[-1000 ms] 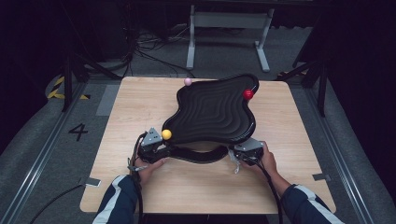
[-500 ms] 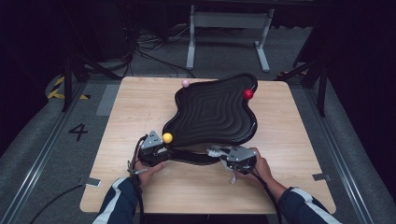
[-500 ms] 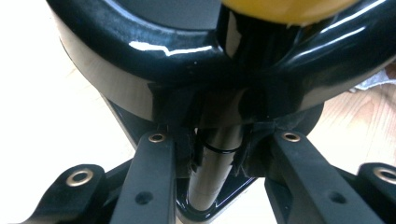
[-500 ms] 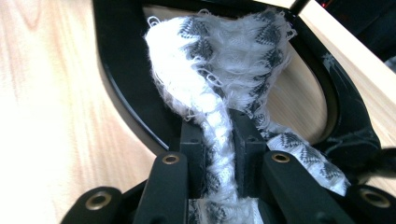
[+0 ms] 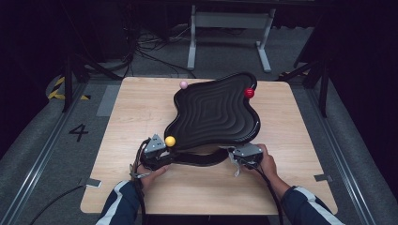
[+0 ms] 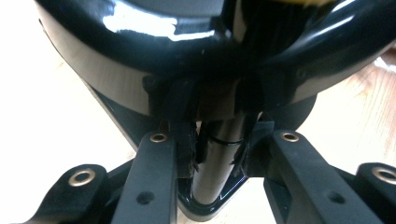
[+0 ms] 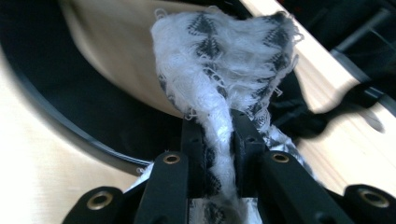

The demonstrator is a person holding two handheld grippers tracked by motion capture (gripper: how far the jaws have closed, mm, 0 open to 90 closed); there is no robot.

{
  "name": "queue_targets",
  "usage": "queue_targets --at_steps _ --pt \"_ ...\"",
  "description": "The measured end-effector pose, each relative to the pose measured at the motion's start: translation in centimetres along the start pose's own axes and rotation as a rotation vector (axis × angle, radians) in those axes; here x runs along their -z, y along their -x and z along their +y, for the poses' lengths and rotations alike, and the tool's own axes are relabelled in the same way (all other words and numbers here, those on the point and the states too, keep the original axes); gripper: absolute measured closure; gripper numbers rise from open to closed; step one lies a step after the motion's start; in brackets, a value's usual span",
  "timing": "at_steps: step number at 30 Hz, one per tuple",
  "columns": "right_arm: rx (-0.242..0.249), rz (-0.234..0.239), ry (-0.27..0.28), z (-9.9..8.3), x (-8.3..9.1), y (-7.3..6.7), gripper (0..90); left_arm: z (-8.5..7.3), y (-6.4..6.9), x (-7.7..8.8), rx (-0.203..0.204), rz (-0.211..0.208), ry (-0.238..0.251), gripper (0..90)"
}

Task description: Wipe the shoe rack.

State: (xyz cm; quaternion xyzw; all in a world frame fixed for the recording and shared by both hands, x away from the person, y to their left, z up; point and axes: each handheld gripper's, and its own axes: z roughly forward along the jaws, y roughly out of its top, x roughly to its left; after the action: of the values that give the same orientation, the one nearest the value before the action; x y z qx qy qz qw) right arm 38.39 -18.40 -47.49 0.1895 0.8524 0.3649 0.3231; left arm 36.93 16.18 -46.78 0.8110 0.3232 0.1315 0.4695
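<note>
Right now your left hand-held gripper (image 5: 157, 151) sits at the lower left of the high view, clamped on the near edge of the black tray (image 5: 213, 112). In the left gripper view its jaws are pressed onto a glossy black bar of that tray (image 6: 215, 163), with the tray's shiny underside (image 6: 140, 51) across the top of the frame. Your right hand-held gripper (image 5: 241, 154) sits at the lower right of the tray, just beside its near rim, and it is closed on a black-and-white cloth (image 7: 219, 84). In the right gripper view that frayed cloth rises from between the jaws into the upper middle of the frame, with the tray's dark rim (image 7: 70, 126) curving along the left.

The wavy-edged tray lies in the middle of the wooden surface (image 5: 136, 108), reaching from your hands toward the upper right. Its ribbed inside is tilted up, and a dark base shows under its near edge. Three small balls sit on its rim: a yellow ball (image 5: 170, 141) at the lower left, just beside your left gripper, a pink ball (image 5: 183, 85) at the upper left, and a red ball (image 5: 249, 93) at the upper right. The three are well apart from one another.
</note>
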Motion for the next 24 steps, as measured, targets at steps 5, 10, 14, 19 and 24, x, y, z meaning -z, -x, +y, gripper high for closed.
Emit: queue_targets --at_steps 5,10,14,19,24 --pt "-0.049 -0.043 -0.019 -0.7 0.0 1.2 78.6 -0.1 0.0 -0.3 -0.020 0.000 -0.013 71.9" --pt "-0.069 -0.025 -0.014 -0.9 0.1 1.5 79.2 -0.1 0.1 -0.4 -0.010 -0.009 -0.013 72.8" --pt "-0.057 0.006 -0.014 -0.7 0.3 1.3 79.2 -0.1 0.1 -0.5 -0.004 -0.014 -0.011 72.7" --pt "-0.009 0.092 0.004 0.2 0.4 -0.6 79.4 -0.1 0.1 -0.5 0.013 -0.036 -0.012 72.5" --pt "0.057 0.116 0.014 1.0 0.1 -2.4 79.7 -0.1 0.2 -0.6 0.013 -0.027 -0.015 72.6"
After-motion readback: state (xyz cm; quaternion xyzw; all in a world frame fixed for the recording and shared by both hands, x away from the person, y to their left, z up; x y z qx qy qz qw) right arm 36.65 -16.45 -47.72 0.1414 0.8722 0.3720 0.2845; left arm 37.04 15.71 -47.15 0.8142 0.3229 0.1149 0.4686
